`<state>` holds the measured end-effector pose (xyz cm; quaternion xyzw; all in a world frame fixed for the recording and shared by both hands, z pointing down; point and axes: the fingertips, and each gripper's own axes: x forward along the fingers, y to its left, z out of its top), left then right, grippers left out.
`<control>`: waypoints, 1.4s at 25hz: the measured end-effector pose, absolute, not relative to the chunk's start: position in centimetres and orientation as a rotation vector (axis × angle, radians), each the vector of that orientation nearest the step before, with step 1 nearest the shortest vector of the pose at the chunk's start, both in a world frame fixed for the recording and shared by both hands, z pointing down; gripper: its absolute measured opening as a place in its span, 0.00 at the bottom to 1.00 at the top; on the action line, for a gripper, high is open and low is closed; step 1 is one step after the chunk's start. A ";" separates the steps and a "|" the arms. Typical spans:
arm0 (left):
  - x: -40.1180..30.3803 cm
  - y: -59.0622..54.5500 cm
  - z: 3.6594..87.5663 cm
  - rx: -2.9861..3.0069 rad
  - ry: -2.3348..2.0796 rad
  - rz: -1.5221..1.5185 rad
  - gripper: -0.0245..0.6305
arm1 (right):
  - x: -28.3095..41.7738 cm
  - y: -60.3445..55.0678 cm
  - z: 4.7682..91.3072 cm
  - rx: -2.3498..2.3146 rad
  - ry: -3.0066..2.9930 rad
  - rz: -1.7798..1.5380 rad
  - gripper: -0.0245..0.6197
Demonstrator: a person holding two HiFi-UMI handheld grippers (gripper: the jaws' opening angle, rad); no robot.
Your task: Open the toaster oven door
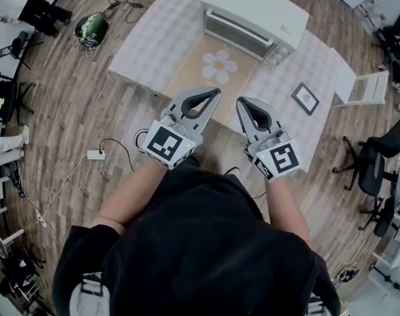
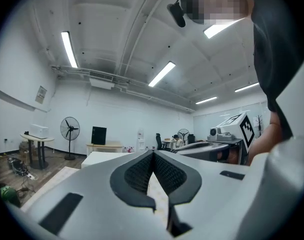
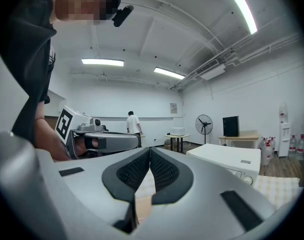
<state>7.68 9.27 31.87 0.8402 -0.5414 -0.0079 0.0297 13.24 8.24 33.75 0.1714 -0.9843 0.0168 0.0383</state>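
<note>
Both tools are held low in the head view, short of the near edge of the low table (image 1: 147, 51) and well apart from the toaster oven (image 1: 252, 12). The left gripper (image 1: 212, 97) is seen with its jaws pressed together at the tips and nothing between them. The right gripper (image 1: 242, 104) is likewise closed and empty.

The white toaster oven is set at the upper centre-right of the head view, on the far side of the table, beyond a flower-printed placemat (image 1: 216, 68). Its long axis is laid from upper left to lower right of that frame. Its glass door (image 1: 238, 37) is turned toward the lower left, roughly toward the person. The control knobs (image 1: 279, 56) are found at its lower-right end.

The step in hand is judged to be the approach. One gripper would have to be spread before the door is reached, since closed jaws cannot take a handle. The handle is expected along the door's top edge, though it is too small to be made out. The door is best approached square to its face, not along the oven's long axis. If it is hinged at the bottom, as is likely, the pull should be followed downward in an arc. The other gripper could be rested on the housing so that the oven is not dragged across the cloth.
</note>
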 end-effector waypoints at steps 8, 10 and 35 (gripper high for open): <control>-0.6 5.3 31.6 2.734 -1.482 -0.037 0.06 | 5.1 5.0 33.6 0.746 -2.948 0.084 0.06; -1.5 4.3 31.3 2.759 -1.461 -0.043 0.06 | 4.4 4.3 33.6 0.774 -2.929 0.092 0.06; -0.9 -11.1 33.4 2.689 -1.484 -0.021 0.06 | 5.9 -12.9 39.1 0.695 -2.784 0.169 0.07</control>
